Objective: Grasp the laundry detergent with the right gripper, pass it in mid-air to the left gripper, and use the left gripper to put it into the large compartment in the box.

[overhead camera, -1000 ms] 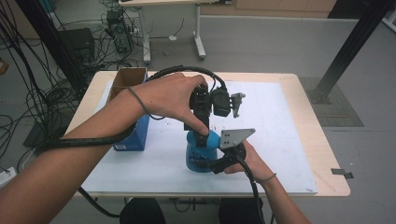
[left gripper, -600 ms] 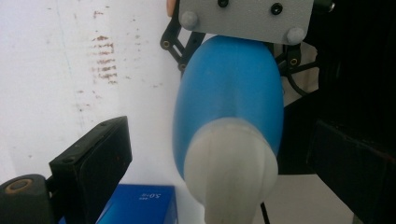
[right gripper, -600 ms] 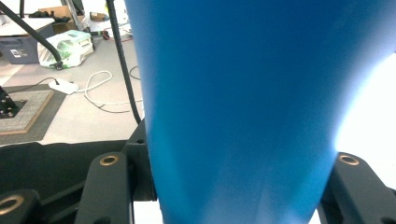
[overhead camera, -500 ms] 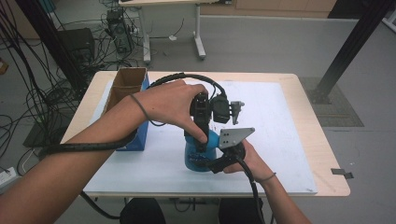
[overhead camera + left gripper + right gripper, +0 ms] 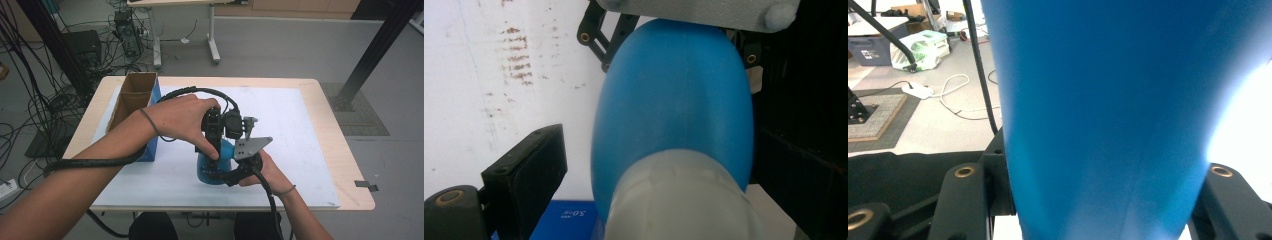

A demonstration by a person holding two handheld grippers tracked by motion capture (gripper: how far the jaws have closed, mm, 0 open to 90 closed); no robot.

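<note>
Near the desk's front edge, the right gripper clamps the blue bottle; the left gripper's fingers straddle its pale cap, should close squarely before twisting.

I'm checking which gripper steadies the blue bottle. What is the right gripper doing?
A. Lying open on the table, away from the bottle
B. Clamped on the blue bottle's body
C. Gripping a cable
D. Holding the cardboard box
B: in the right gripper view the blue bottle sits between the right gripper jaws, which press on both its sides; the high view shows that hand at the bottle's base.
</note>
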